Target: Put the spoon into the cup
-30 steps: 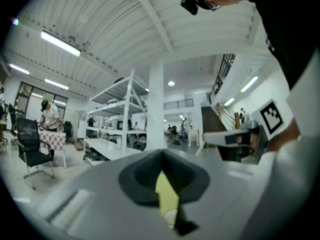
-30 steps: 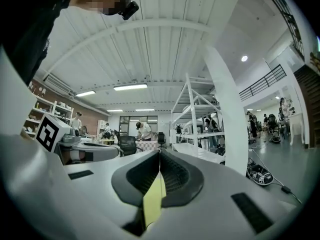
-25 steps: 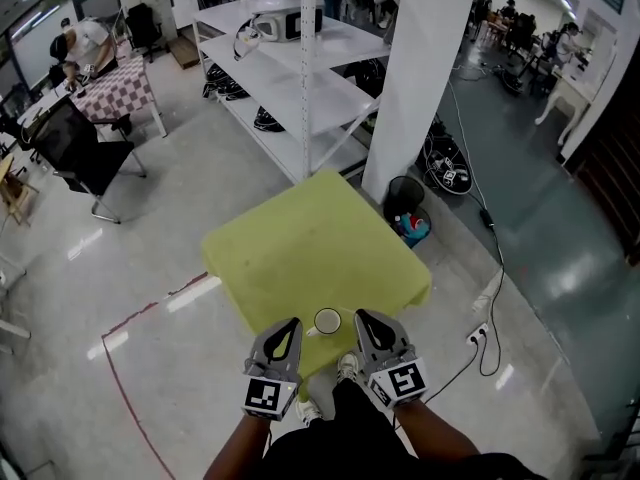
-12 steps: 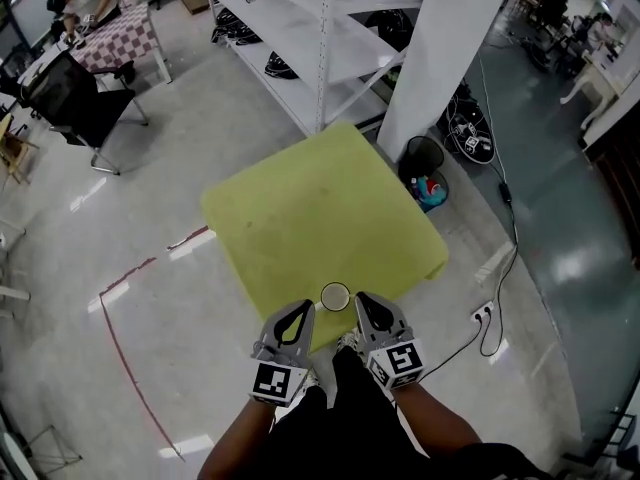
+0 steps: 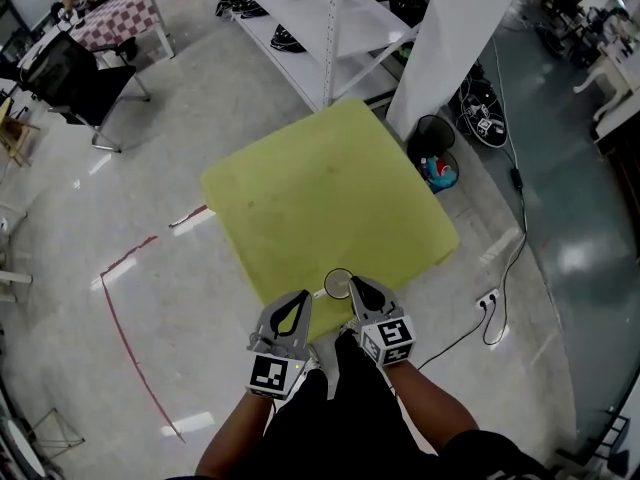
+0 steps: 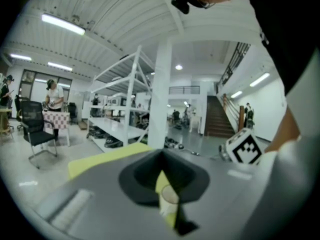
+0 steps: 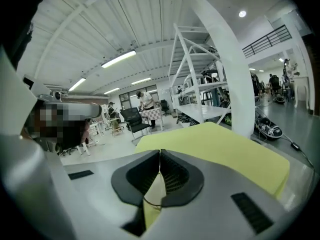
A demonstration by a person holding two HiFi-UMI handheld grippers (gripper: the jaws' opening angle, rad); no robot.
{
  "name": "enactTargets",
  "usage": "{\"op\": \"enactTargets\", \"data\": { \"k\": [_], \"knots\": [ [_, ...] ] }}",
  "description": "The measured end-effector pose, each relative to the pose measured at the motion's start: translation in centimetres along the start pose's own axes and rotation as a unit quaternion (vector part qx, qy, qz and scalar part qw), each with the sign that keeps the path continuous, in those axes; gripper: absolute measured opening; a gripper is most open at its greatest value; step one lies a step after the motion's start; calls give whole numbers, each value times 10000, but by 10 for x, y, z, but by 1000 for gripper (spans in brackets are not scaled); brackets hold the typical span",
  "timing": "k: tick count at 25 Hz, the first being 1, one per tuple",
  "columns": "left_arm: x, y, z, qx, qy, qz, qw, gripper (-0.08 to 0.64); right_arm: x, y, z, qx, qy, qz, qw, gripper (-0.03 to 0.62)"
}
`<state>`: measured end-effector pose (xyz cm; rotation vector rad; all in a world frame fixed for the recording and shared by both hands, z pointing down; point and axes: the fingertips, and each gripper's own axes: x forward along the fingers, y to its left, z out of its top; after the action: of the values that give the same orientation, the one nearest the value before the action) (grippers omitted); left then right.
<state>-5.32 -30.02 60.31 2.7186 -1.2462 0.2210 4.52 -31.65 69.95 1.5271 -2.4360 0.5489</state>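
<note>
A pale cup [image 5: 338, 283] stands upright at the near edge of the square yellow table [image 5: 320, 198]. I see no spoon in any view. My left gripper [image 5: 299, 298] is shut and hangs just short of the table's near edge, left of the cup. My right gripper [image 5: 356, 284] is shut too, its tip right beside the cup's right side. In the left gripper view the shut gripper [image 6: 161, 154] shows the cup [image 6: 169, 200] through the slot below its tips. Under the shut gripper [image 7: 160, 151] in the right gripper view, only the cup's rim [image 7: 151, 202] shows.
White metal shelving [image 5: 330, 18] and a white pillar [image 5: 450, 38] stand beyond the table. A black bin [image 5: 435, 138] and cables [image 5: 500, 258] lie on the floor to the right. A black chair [image 5: 70, 83] stands far left. Red tape [image 5: 125, 268] marks the floor.
Both grippers have stayed shut and edged forward toward the cup; the right one's tip now sits beside its rim. The head view has tilted and shifted a little.
</note>
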Motion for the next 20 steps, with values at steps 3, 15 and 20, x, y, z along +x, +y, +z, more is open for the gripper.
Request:
{"op": "enactTargets", "data": {
  "k": [3,15,20],
  "knots": [
    [-2,3,-3,-47,36,54,10000,6,7,-1,-9,103,115,33,9999,11],
    [0,2,4,-23,-27,59,10000,6,7,-17,-3,-14,174,-291,9994,91],
    [-2,0,14,-12,-103,54,9999,6,-10,-24,32,-72,-195,-430,9989,95]
  ]
}}
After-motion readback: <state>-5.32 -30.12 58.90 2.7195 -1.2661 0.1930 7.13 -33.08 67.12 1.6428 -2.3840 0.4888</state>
